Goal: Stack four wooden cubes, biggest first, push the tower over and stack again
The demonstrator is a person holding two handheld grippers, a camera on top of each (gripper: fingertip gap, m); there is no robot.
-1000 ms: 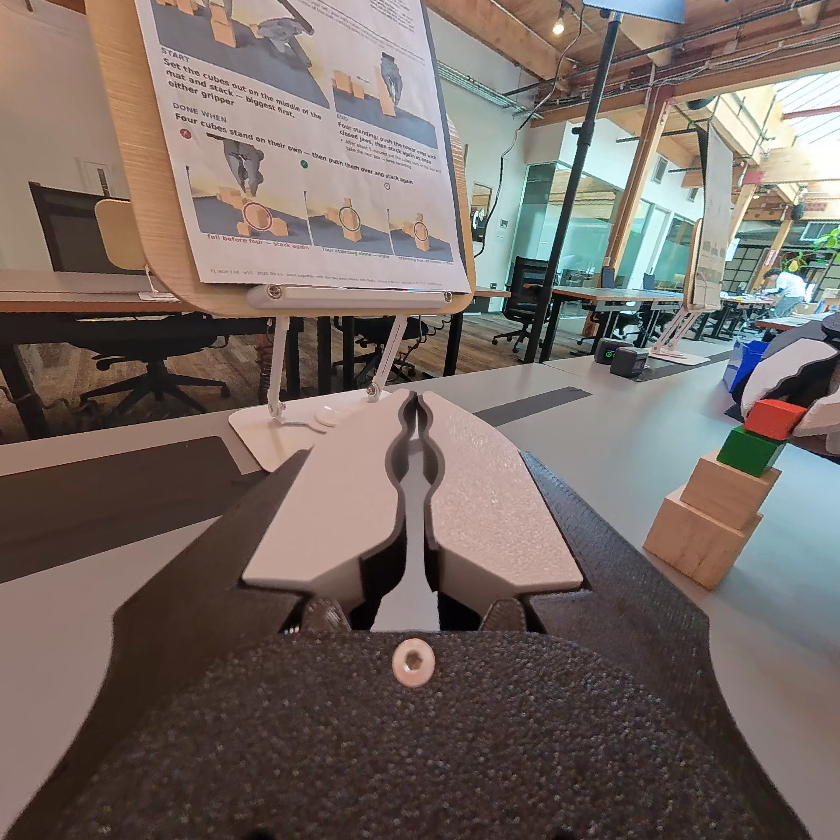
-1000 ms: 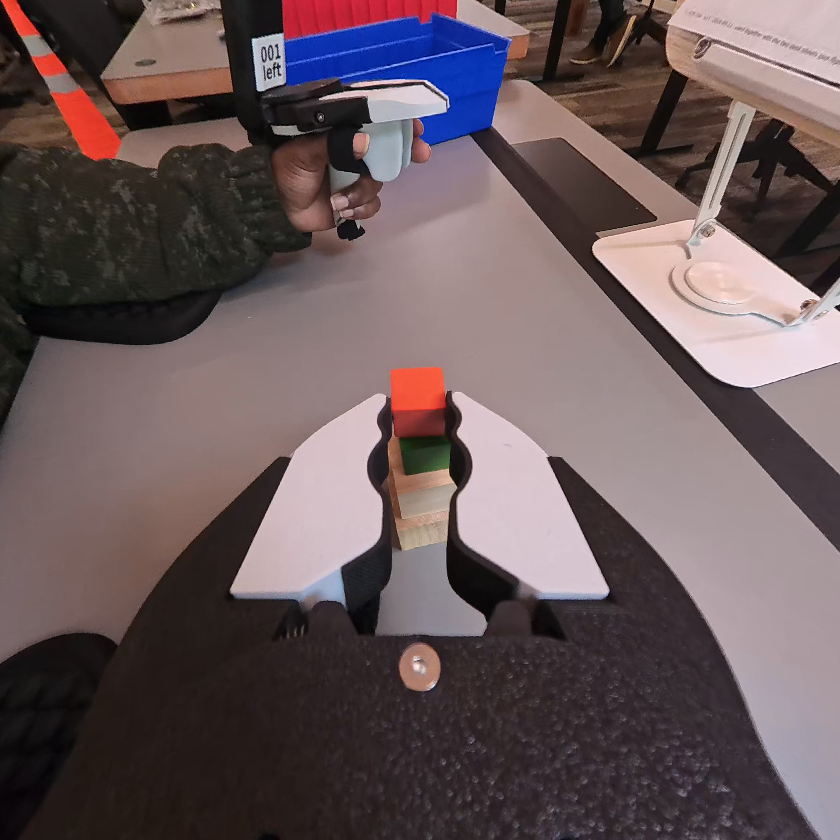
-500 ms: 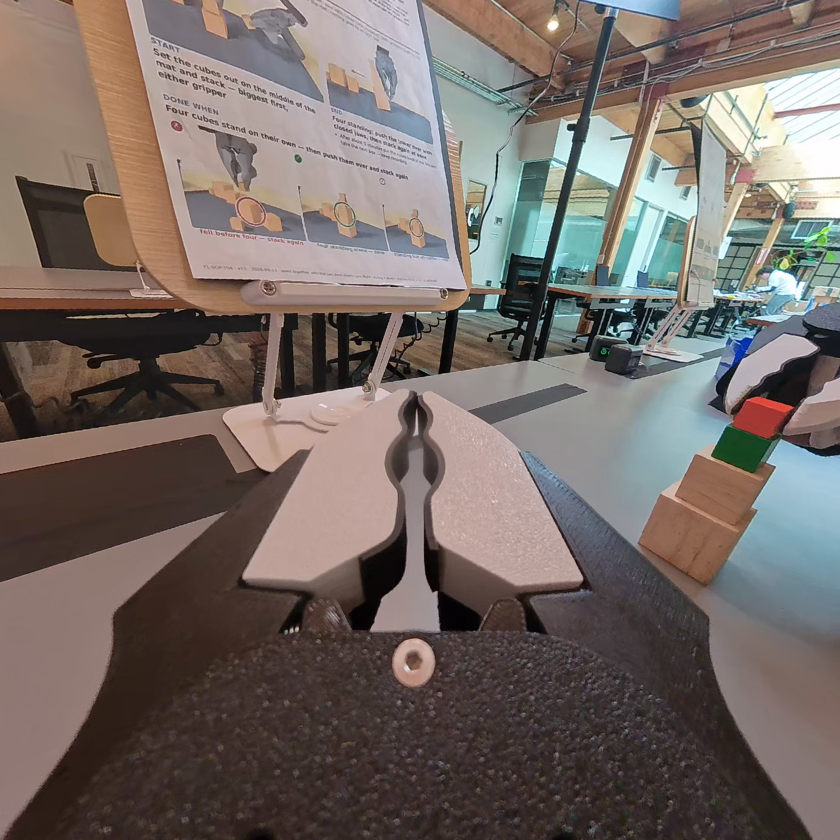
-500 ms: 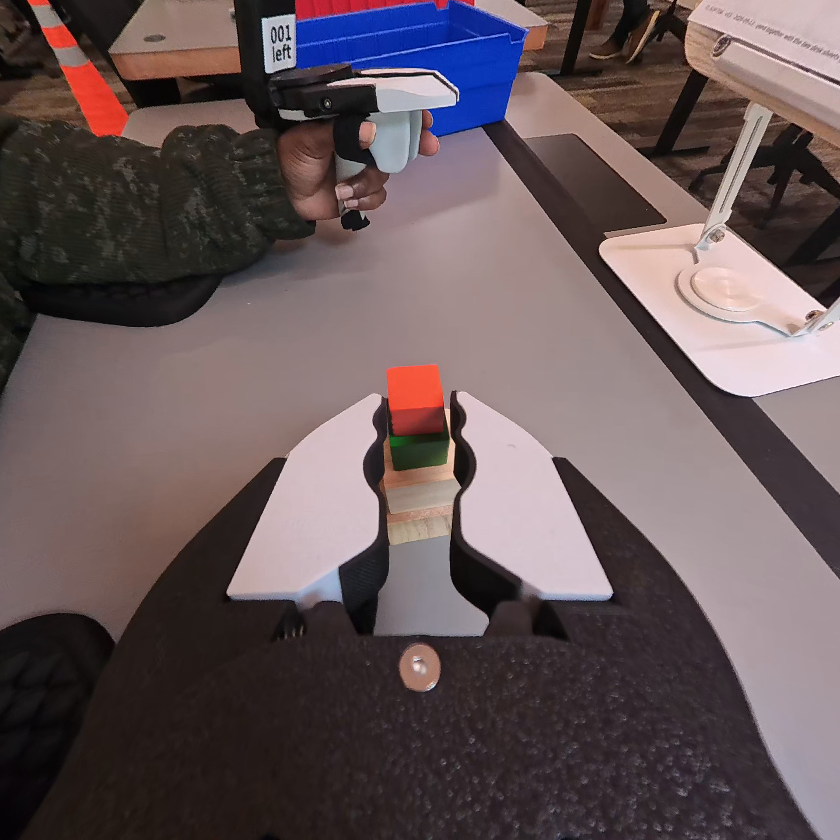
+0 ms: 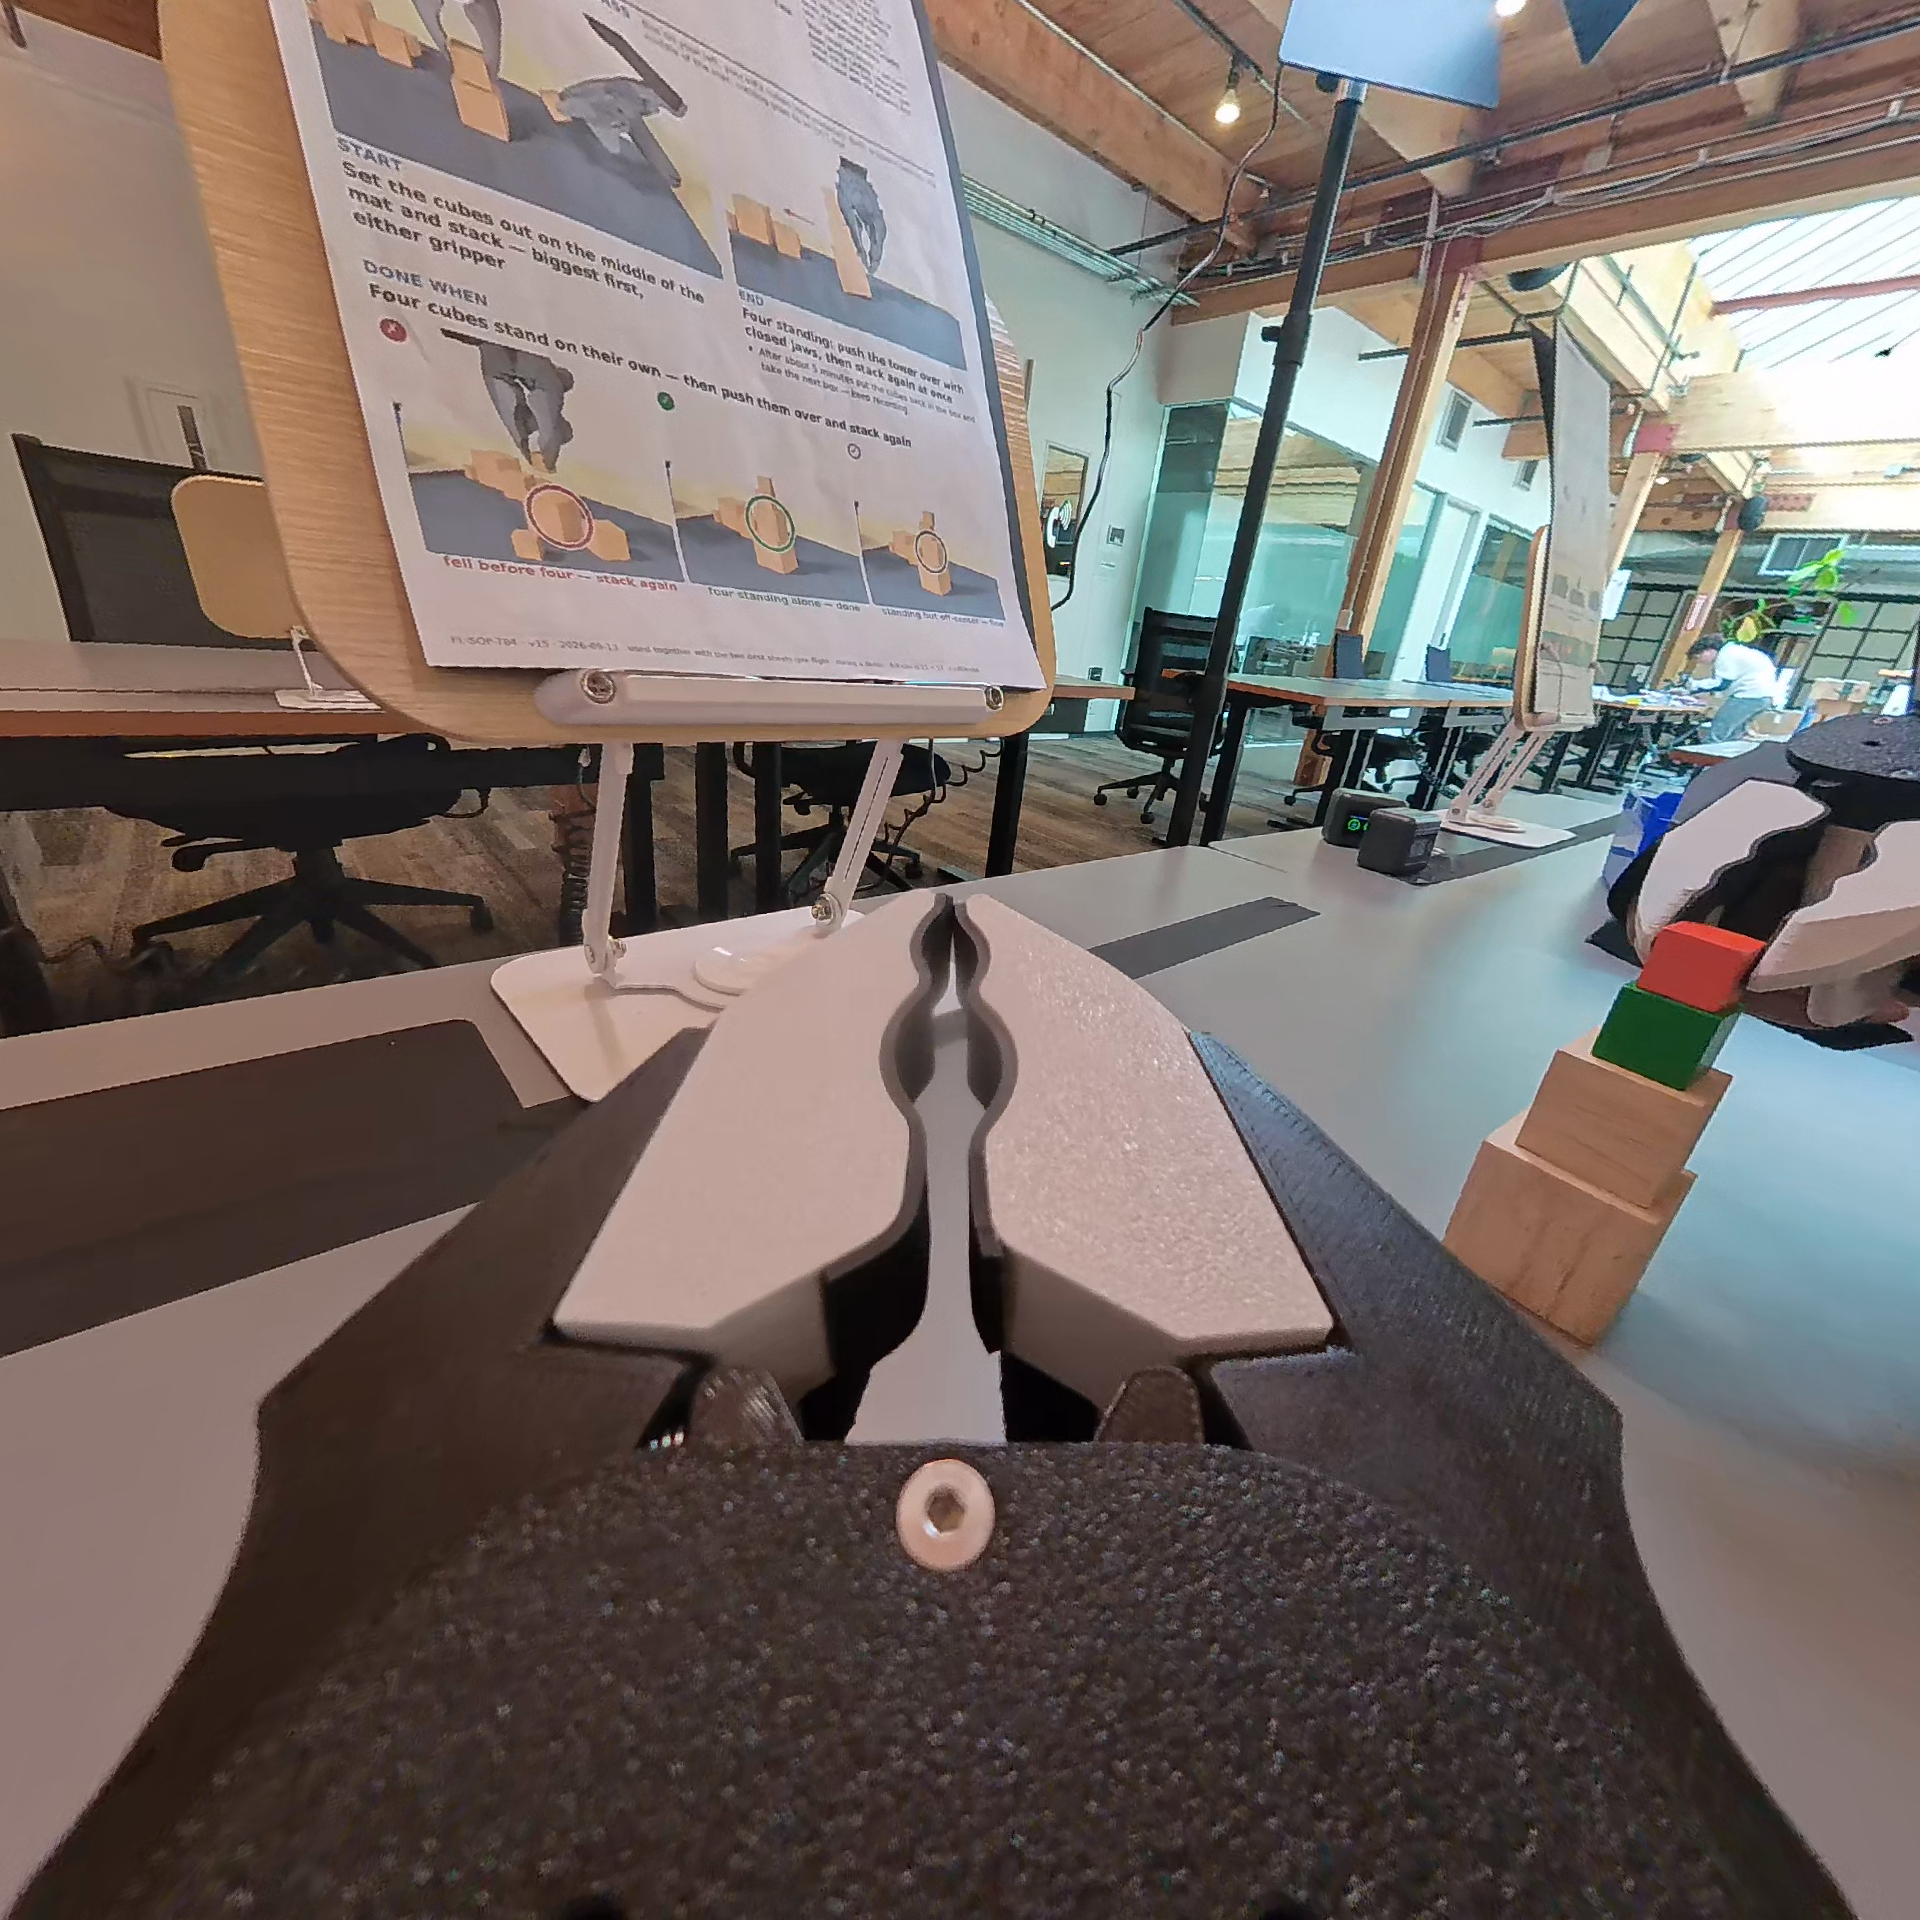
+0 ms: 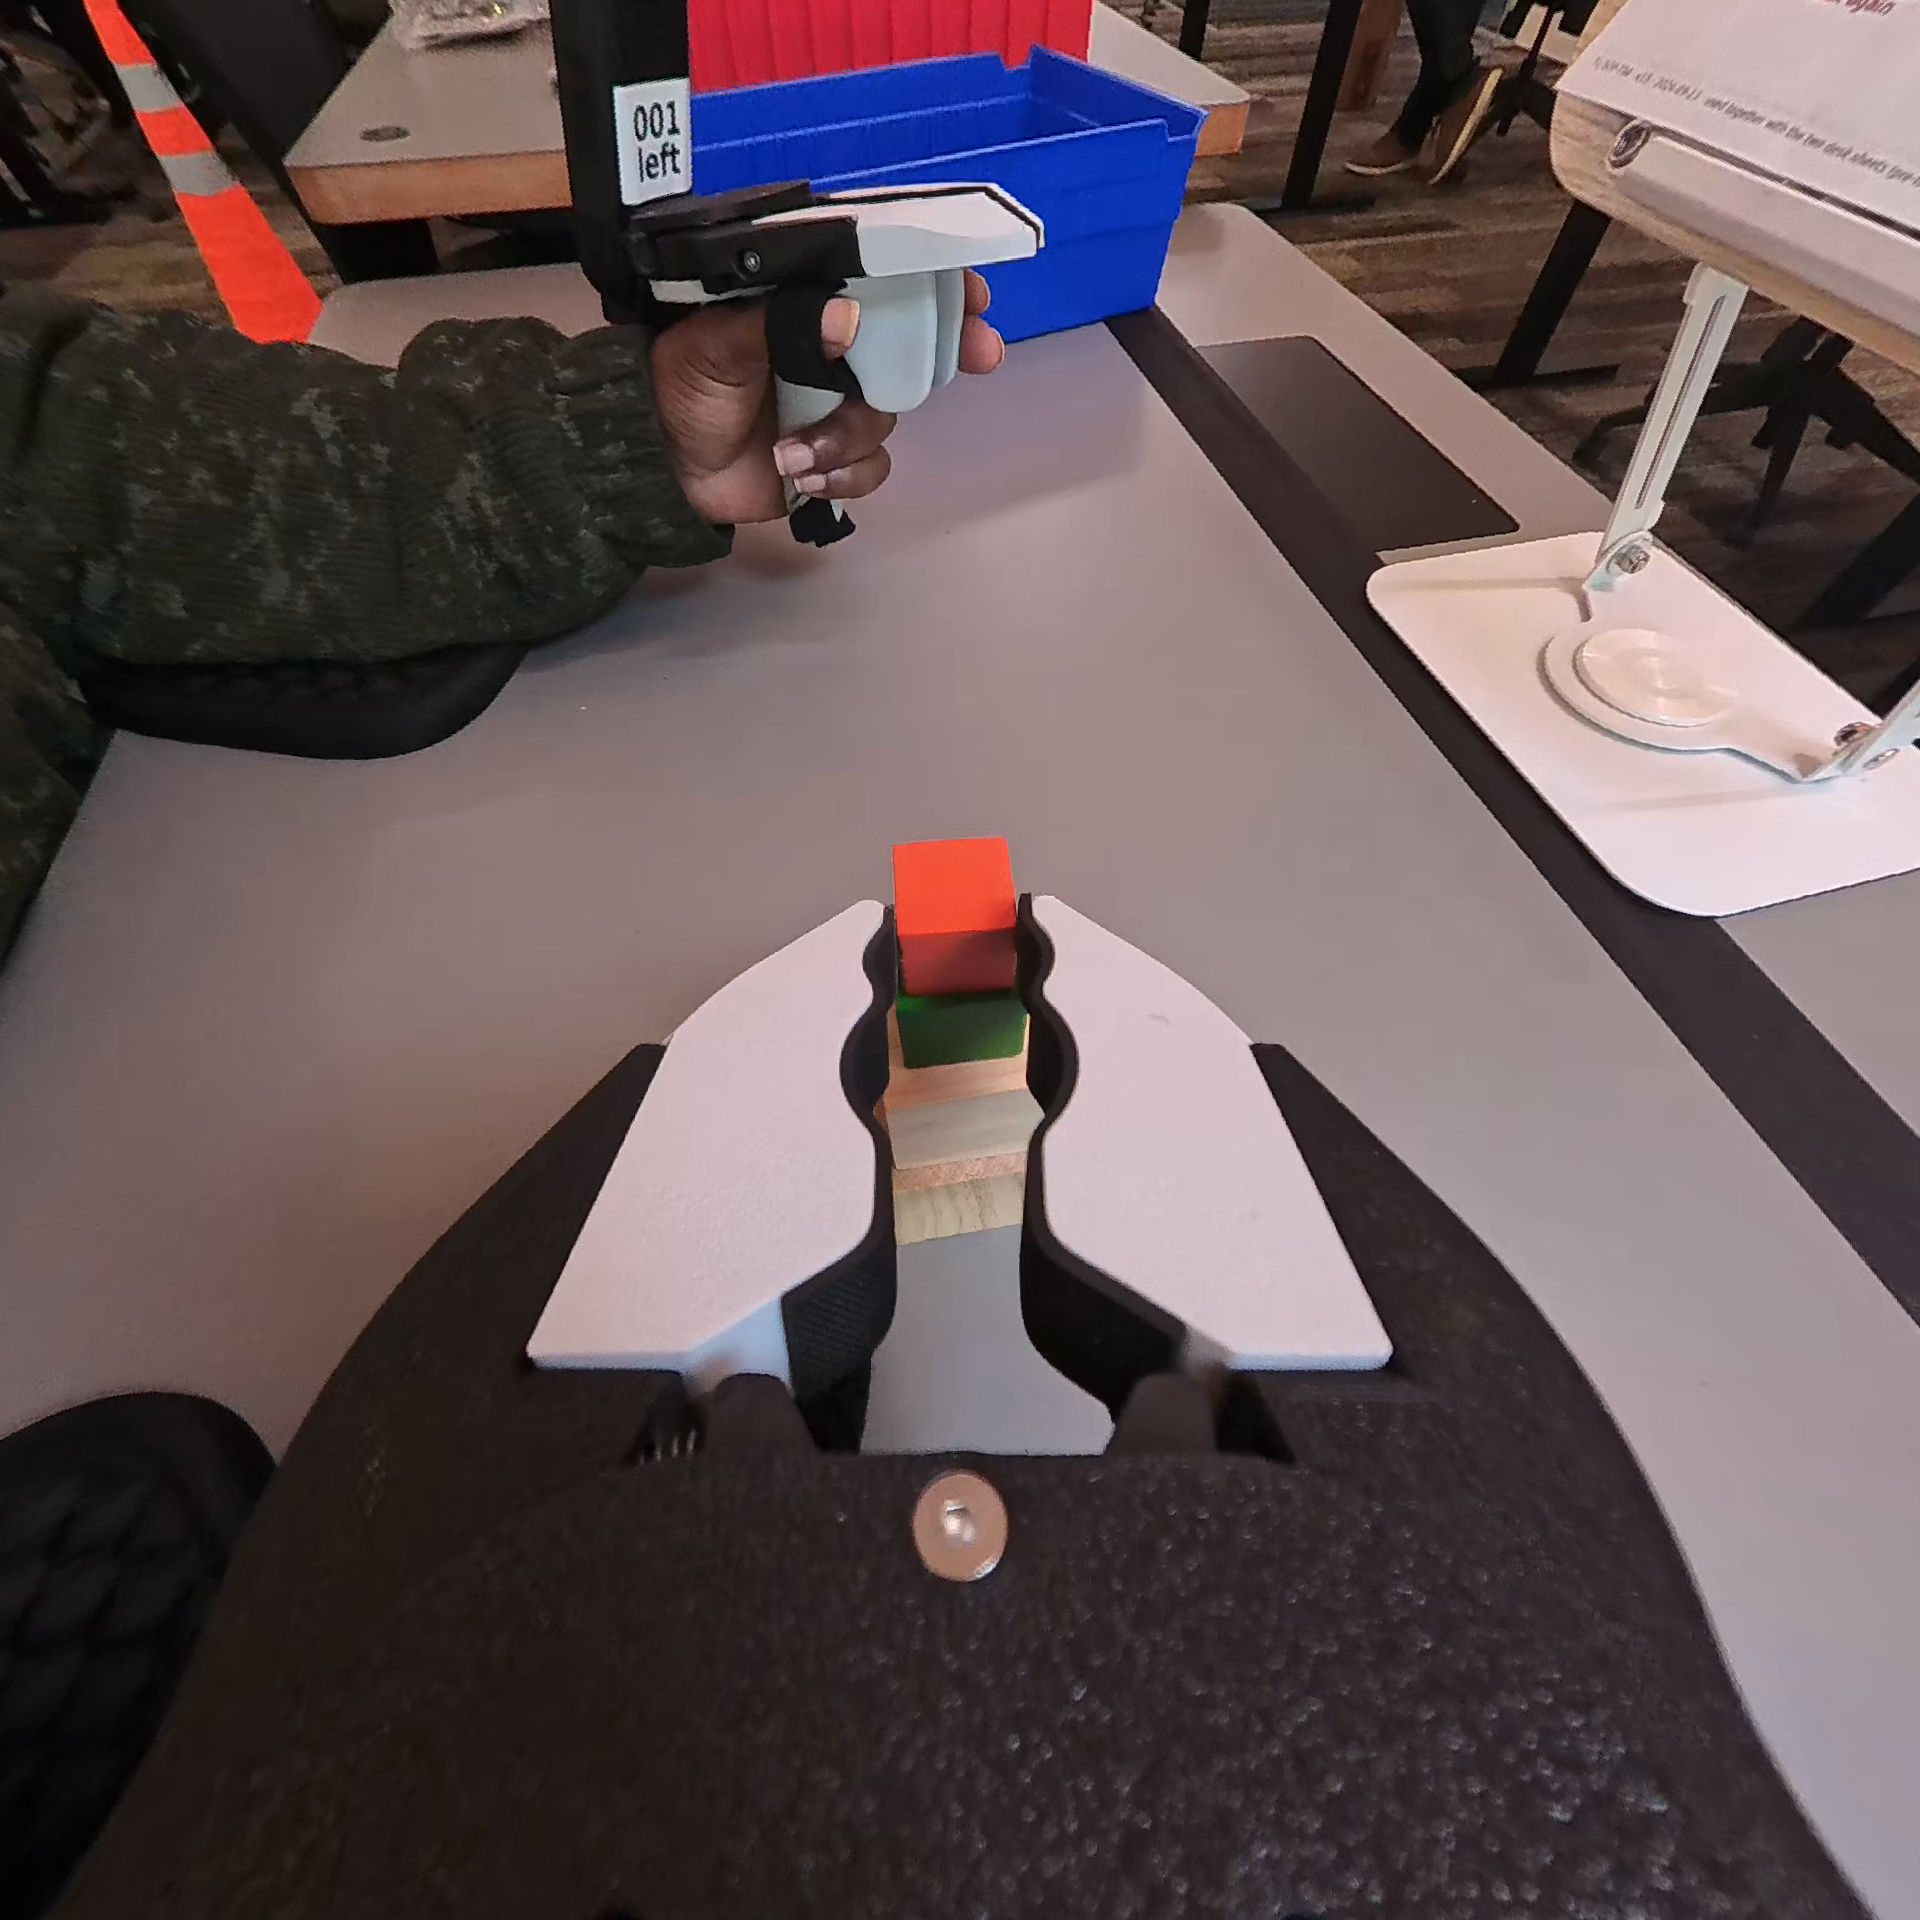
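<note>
Cubes in a four-high tower stand right at the tips of the right tongs (image 6: pixel 956 914). The red cube (image 6: pixel 951 894) sits on top, with the two dark pads (image 6: pixel 883 945) closed against its left and right faces. These tongs are only partly open, about as wide as that cube, and from the left wrist view the red cube rests on the tower rather than hanging above it.

Directly below the red one, and nearer the tongs' body in the view, is the green cube (image 6: pixel 961 1029). Under it come a smaller pale wooden cube (image 6: pixel 961 1127) and then a larger wooden cube (image 6: pixel 956 1210), which stands on the grey bench (image 6: pixel 520 935). From the side, each layer is turned or shifted a little from the one below.

The left tongs (image 5: pixel 951 909) are shut tip to tip with nothing between them. They are held level above the bench in a hand (image 6: pixel 769 416), well apart from the tower, which lies off to their right. Just ahead of their tips is the white base (image 5: pixel 582 997) of a stand carrying a wooden board with a printed sheet (image 5: pixel 623 364). A dark strip (image 5: pixel 260 1143) runs along the bench below and to their left.

Beyond the left tongs, as the right tongs look forward, is a blue bin (image 6: pixel 935 187).
</note>
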